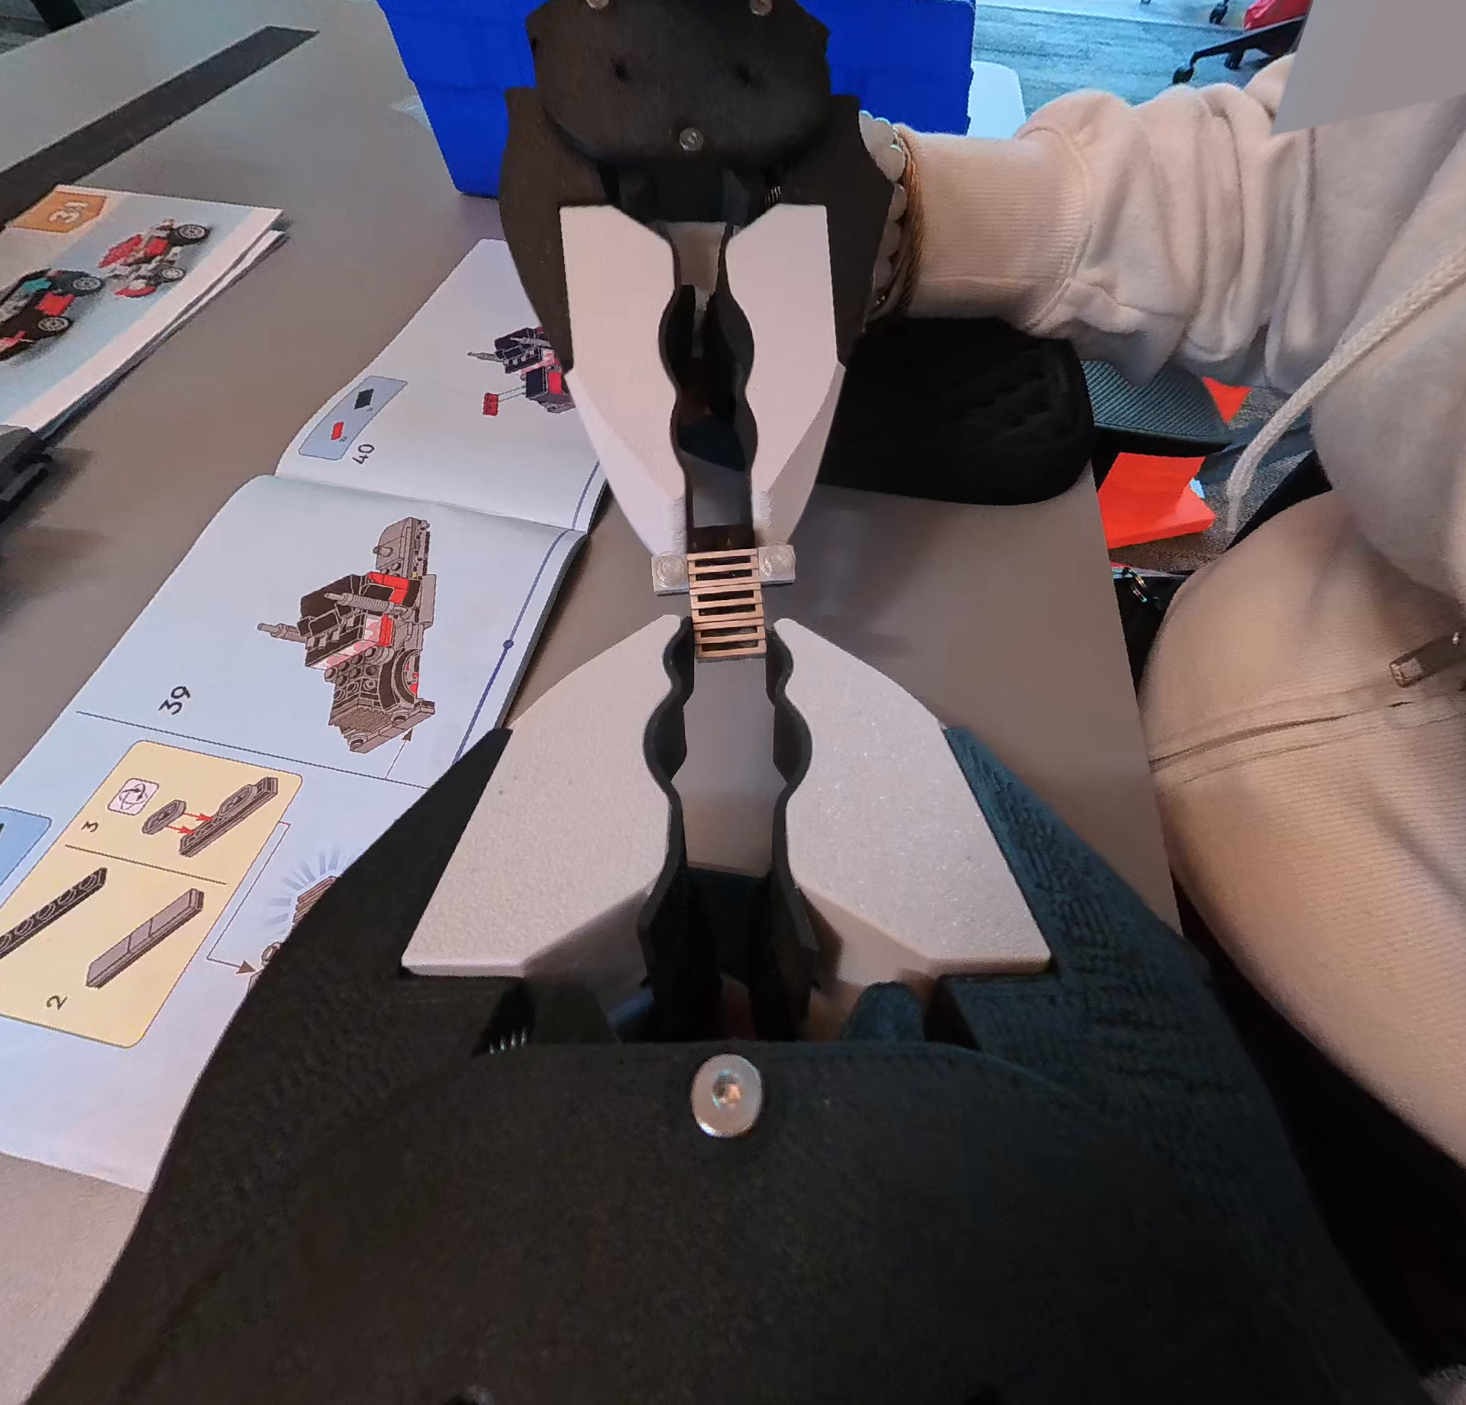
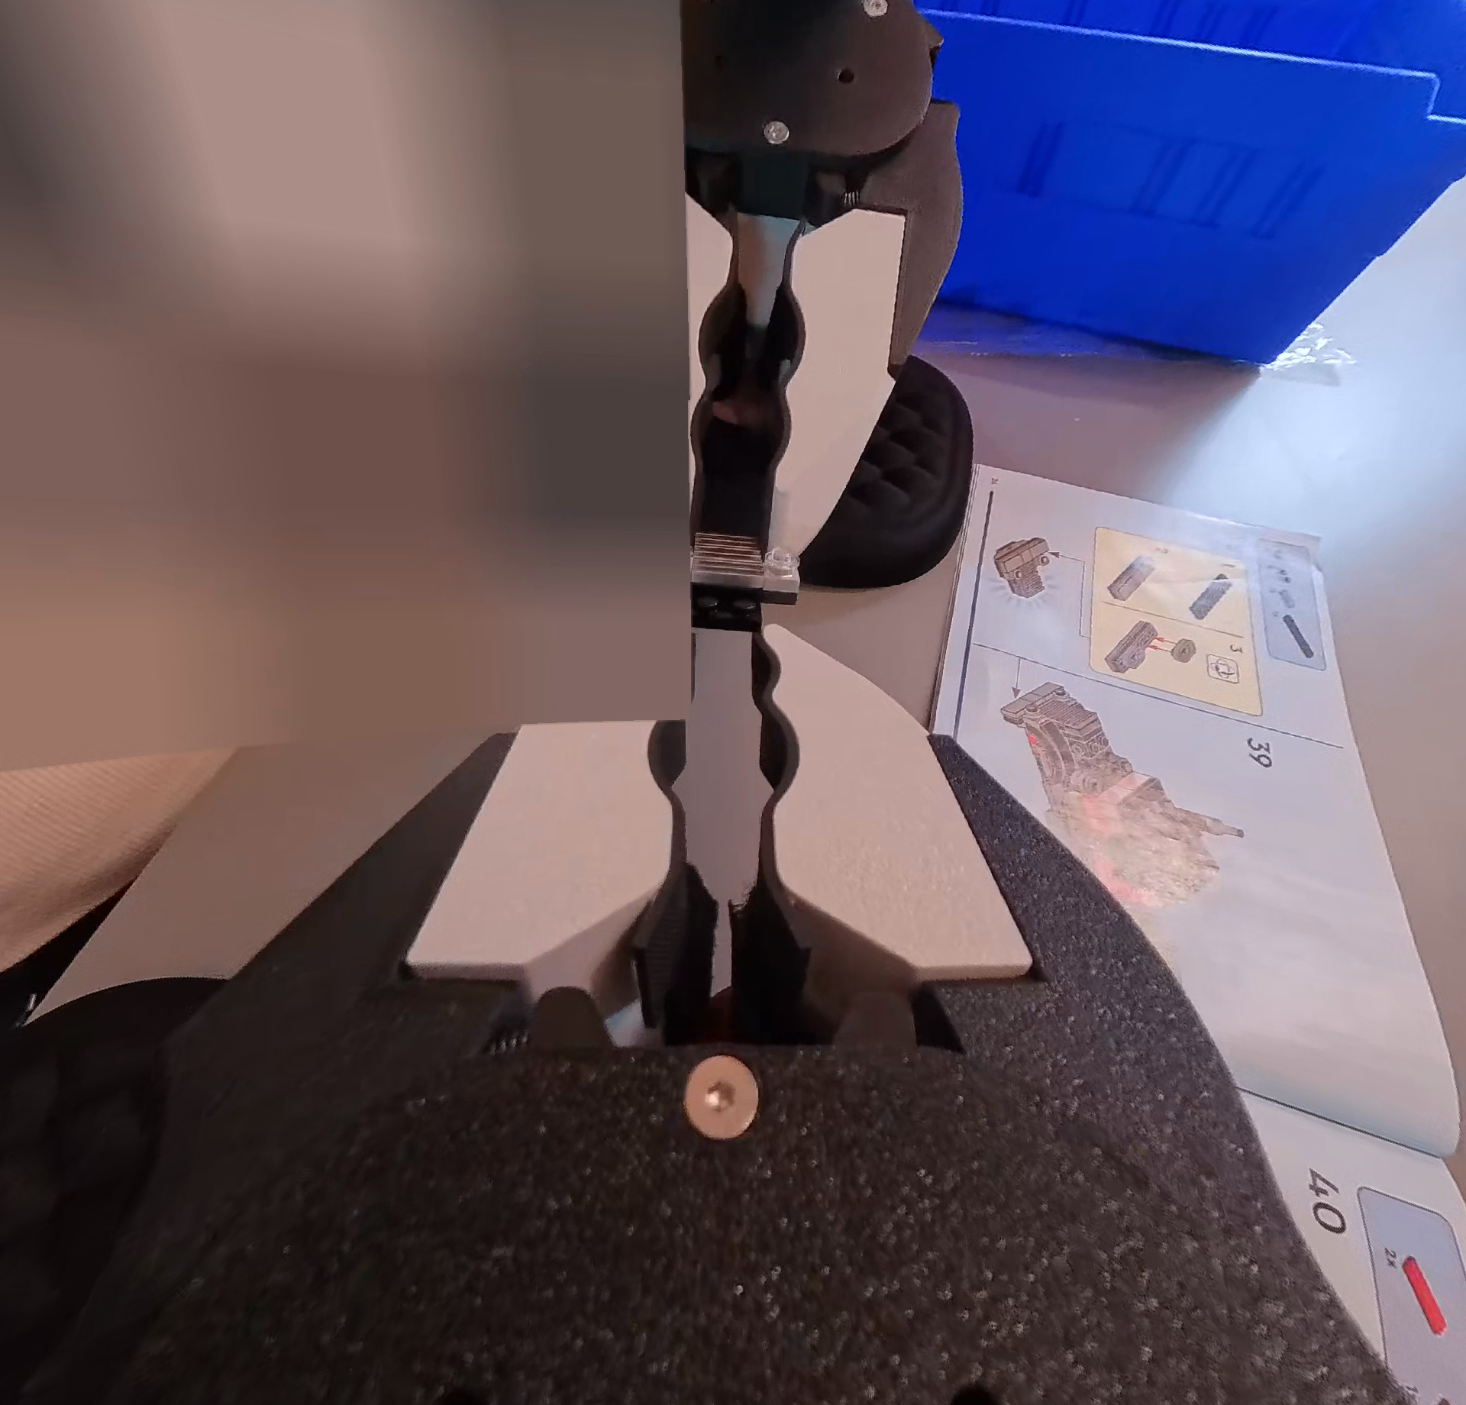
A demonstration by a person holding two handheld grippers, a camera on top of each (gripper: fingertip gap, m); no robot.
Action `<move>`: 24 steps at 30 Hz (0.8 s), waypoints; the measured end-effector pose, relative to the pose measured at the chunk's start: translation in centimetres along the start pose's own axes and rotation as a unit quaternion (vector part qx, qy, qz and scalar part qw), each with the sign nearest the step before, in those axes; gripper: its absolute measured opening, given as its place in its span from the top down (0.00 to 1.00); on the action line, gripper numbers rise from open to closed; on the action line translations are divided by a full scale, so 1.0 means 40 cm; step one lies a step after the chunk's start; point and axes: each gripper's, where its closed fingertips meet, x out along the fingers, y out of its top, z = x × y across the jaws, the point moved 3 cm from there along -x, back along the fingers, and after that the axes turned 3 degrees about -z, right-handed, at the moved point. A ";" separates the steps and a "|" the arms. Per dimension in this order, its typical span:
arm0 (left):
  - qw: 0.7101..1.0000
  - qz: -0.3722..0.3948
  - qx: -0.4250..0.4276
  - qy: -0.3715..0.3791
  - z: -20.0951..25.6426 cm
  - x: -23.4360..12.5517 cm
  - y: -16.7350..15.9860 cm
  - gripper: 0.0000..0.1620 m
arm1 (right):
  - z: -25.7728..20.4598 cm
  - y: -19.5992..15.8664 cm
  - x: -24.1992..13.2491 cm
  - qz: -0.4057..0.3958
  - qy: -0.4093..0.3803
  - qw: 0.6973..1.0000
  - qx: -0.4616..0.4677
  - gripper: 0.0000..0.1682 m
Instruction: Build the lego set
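Observation:
A small lego sub-assembly (image 1: 726,601) hangs in the air between both grippers. It is a grey plate with a clear stud at each end, tan grille tiles across its middle and a black part behind. My left gripper (image 1: 728,631) is shut on the grille end from below. My right gripper (image 1: 720,530) faces it from above and is shut on the black part. In the right wrist view the right gripper (image 2: 726,641) grips the black part (image 2: 726,607), and the left gripper (image 2: 734,535) holds the grille end (image 2: 726,551). A blur patch hides the right gripper's left fingertip.
An open instruction booklet (image 1: 317,613) lies on the grey table to the left and also shows in the right wrist view (image 2: 1150,732). A second booklet (image 1: 119,288) lies farther left. A blue bin (image 1: 873,58) and a black padded pouch (image 1: 952,415) stand behind. A person's sleeve (image 1: 1111,216) is at right. Less than 4 cm separates the two grippers' tips. About 12 cm separates my right fingertips from the black padded pouch (image 1: 952,415).

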 end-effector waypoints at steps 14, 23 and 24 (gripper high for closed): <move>1.000 -0.016 0.000 0.008 -0.003 0.008 -0.007 0.89 | 0.005 0.004 -0.008 0.015 0.004 1.000 0.015 0.81; 1.000 -0.015 0.001 0.008 -0.003 0.008 -0.007 0.89 | -0.002 -0.013 0.012 -0.028 0.006 1.000 0.004 0.81; 1.000 -0.016 0.002 0.008 -0.002 0.008 -0.008 0.89 | -0.003 -0.014 0.014 -0.032 0.006 0.999 0.002 0.82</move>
